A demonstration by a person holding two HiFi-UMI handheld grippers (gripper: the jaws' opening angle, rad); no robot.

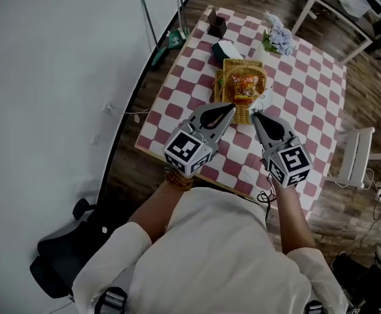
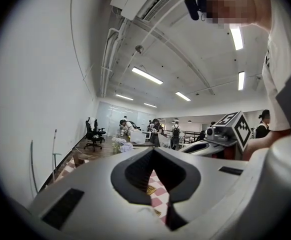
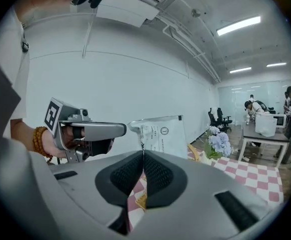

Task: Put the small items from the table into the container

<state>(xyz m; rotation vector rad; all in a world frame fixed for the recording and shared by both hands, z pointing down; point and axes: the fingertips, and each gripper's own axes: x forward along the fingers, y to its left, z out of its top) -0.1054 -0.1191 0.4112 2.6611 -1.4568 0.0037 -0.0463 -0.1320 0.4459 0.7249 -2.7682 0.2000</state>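
**Task nearly complete.** Your right gripper (image 1: 254, 114) is closed on a white printed packet (image 3: 161, 133), held at the near corner of the wicker basket (image 1: 243, 62). Your left gripper (image 1: 232, 107), jaws together and empty, hovers beside it. The basket already holds colourful wrapped items, and the packet looks like the last piece to drop in. The worktop (image 1: 190, 90) has a red-and-white checked cloth, with flowers (image 1: 281, 38), a dark box (image 1: 217, 25) and a green-and-white box (image 1: 224, 50) beyond. The room has a wooden floor (image 1: 374, 77) and a white wall (image 1: 46, 77).
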